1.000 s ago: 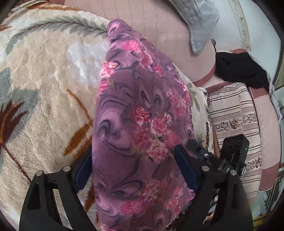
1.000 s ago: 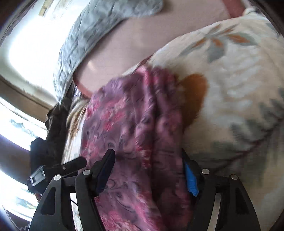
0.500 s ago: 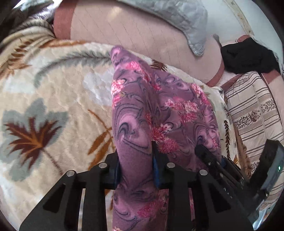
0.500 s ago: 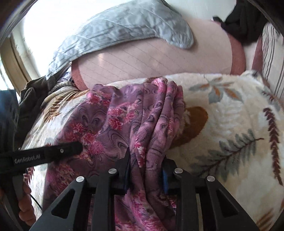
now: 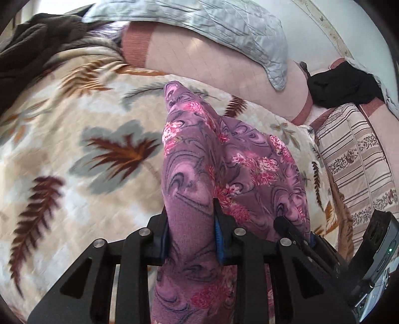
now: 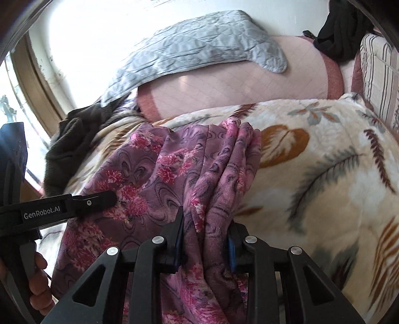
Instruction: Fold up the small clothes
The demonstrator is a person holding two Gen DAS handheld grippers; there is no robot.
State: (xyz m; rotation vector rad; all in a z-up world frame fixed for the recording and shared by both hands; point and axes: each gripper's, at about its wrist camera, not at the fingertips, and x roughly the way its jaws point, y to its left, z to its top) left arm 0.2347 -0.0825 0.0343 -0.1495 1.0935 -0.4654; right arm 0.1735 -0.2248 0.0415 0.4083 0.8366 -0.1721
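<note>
A purple garment with pink flowers lies stretched over a cream leaf-patterned blanket. My left gripper is shut on a bunched edge of the garment near the camera. My right gripper is shut on another gathered edge of the same garment. The two grippers hold it side by side: the right gripper's finger shows in the left wrist view, and the left gripper's finger shows in the right wrist view. The garment's far end rests on the blanket.
A pink quilted cushion with a grey quilted cloth lies behind. A dark brown garment sits far left, a black one far right by a striped cushion. A window is at left.
Both grippers went from open around the garment to shut on its edges. Both have since pulled back and up, so more of the blanket and cushion shows.
</note>
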